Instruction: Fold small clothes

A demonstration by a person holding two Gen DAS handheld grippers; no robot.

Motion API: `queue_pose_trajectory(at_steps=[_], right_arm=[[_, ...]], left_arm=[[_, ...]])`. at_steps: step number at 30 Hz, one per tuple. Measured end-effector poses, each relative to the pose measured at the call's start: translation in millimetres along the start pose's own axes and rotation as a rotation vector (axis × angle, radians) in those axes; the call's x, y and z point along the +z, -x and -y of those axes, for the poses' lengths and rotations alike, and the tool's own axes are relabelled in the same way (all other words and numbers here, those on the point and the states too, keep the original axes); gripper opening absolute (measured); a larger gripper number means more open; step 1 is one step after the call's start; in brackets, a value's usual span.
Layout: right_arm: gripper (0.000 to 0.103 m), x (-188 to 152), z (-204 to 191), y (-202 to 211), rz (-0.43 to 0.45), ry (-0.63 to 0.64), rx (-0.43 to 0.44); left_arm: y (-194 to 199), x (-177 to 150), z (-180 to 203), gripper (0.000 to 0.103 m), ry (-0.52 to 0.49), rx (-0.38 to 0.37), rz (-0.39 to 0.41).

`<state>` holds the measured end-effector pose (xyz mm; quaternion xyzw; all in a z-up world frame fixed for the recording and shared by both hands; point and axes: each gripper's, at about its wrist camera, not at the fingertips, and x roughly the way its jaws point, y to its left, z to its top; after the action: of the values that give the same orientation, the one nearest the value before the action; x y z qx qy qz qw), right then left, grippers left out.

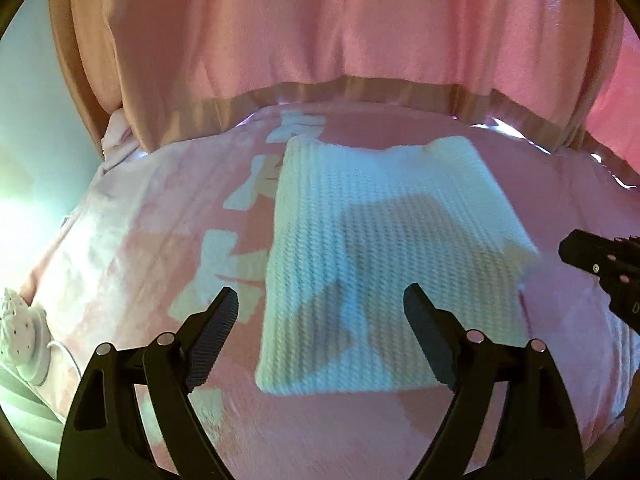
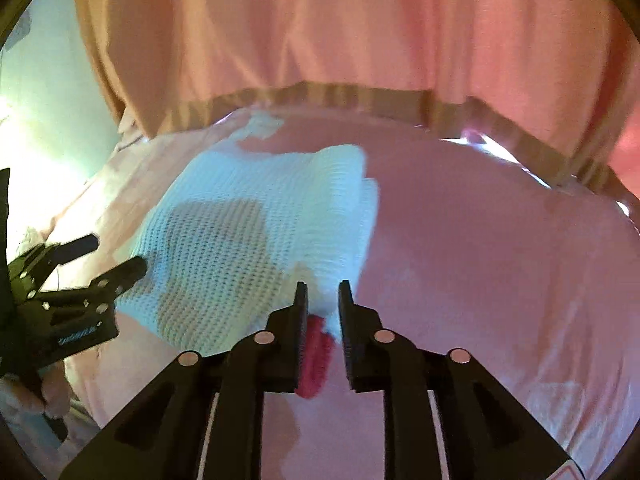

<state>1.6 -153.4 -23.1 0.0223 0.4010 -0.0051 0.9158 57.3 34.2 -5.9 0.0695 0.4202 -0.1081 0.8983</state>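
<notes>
A white waffle-knit garment (image 1: 380,248) lies folded in a rough rectangle on the pink bed cover (image 1: 132,248). My left gripper (image 1: 320,308) is open, its fingers spread over the garment's near left part, just above it. In the right wrist view the garment (image 2: 248,240) lies left of centre. My right gripper (image 2: 323,292) has its jaws narrowly apart around the garment's near right corner, where a red trim (image 2: 316,360) hangs between the fingers. The right gripper shows at the left view's right edge (image 1: 600,264), and the left gripper (image 2: 112,256) shows in the right view.
A pink curtain (image 1: 320,32) hangs behind the bed's far edge. A white round device with a cable (image 1: 24,336) lies at the bed's left side. The bed cover (image 2: 500,260) stretches to the right of the garment.
</notes>
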Motion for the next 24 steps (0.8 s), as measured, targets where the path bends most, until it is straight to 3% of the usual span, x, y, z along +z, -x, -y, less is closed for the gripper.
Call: queue_pose_trajectory(at_steps=[6,9,16,24], right_arm=[[0.043,-25.4,11.1,21.4,0.064,-0.048,-0.085],[0.053,-42.3,12.2,25.0,0.06,-0.078,-0.086],[0.057,-78.8,1.7,18.2,0.0,-0.108,-0.076],[0.067,-95.4,-11.2,23.8,0.062,-0.07,-0.123]], left_arm=[[18.9,-23.2,12.0,0.087,-0.008,0.019,0.044],[23.8,-31.1,15.0,0.088,-0.012,0.035,0.073],[29.7,-42.6,18.0,0.091,-0.009,0.066,0.111],[33.3,-51.7,11.1,0.091,0.086,0.072,0.151]])
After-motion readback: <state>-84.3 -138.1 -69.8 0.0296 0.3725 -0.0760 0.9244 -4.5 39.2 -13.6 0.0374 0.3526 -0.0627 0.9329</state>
